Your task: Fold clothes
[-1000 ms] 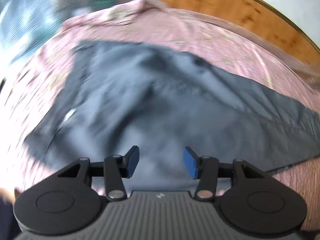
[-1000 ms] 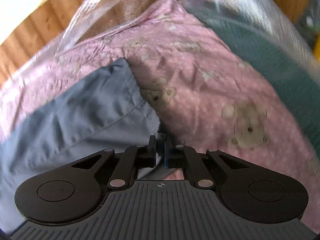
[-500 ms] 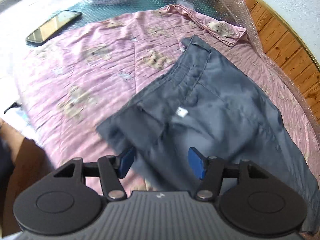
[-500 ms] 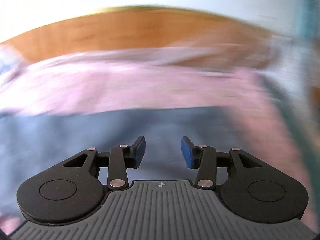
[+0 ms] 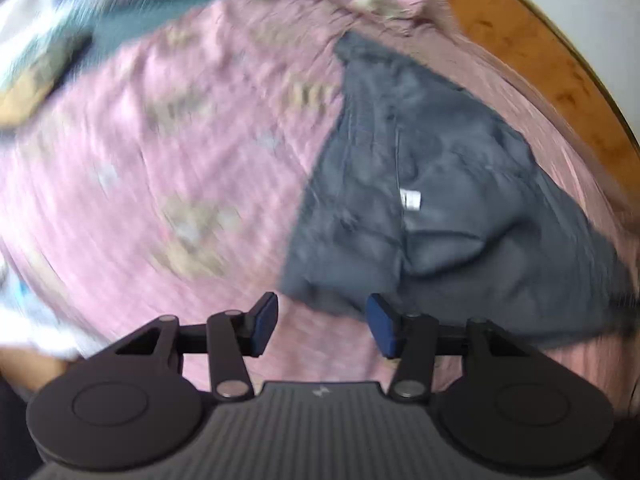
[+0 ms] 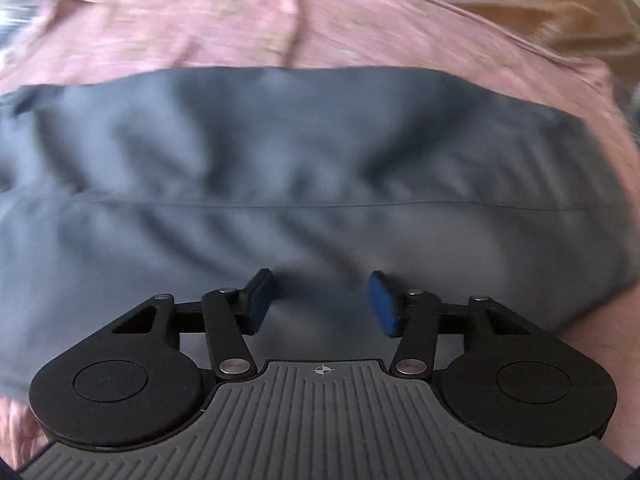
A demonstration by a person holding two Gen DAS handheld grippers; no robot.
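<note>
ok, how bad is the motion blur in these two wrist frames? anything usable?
Left wrist: heavy smear across the pink bear-print sheet; grey garment softer but its white tag is readable; left gripper sharp. Right wrist: milder blur, garment seam crisp, sheet streaked, right gripper sharp. Strong fisheye bending in both.

Left wrist view, heavy motion blur; left tongs (image 5: 322, 326) with blue pads spread apart, nothing between them; dark grey fabric trousers (image 5: 432, 208) lie crumpled on the pink bear-print bedsheet (image 5: 168, 168), small white label (image 5: 411, 199) visible on the cloth; nearest trouser edge just beyond the pad tips; orange-brown wooden panel (image 5: 520, 44) at upper right.
</note>
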